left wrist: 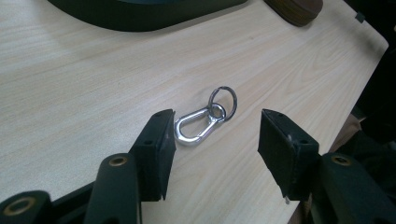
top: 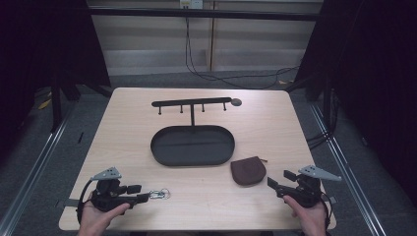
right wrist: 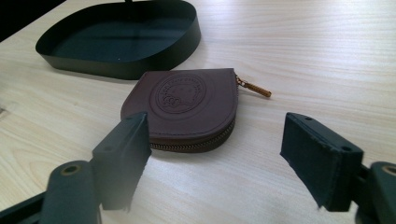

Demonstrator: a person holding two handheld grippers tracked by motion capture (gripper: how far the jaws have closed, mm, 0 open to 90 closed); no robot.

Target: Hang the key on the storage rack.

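Left gripper view: a silver metal snap-hook clip (left wrist: 195, 126) with a small steel split ring (left wrist: 223, 100) lies flat on the pale wooden bench (left wrist: 70, 93), just ahead of the left tongs (left wrist: 217, 135) and between the lines of their jaws, nearer the left jaw. Its long axis runs slantwise, ring end farther away. The left hand is much the nearer to it. The left tongs stand wide, holding nothing, though one pad edge sits very close to the clip's bow.

In the right gripper view, a brown leather zip coin pouch (right wrist: 184, 105) with a brass pull rests flat just ahead of the right tongs (right wrist: 215, 144), which also gape wide and empty. Beyond both sits a black oval metal tray (top: 192, 145) with a hook rail (top: 192, 103), mid-bench in the high view.
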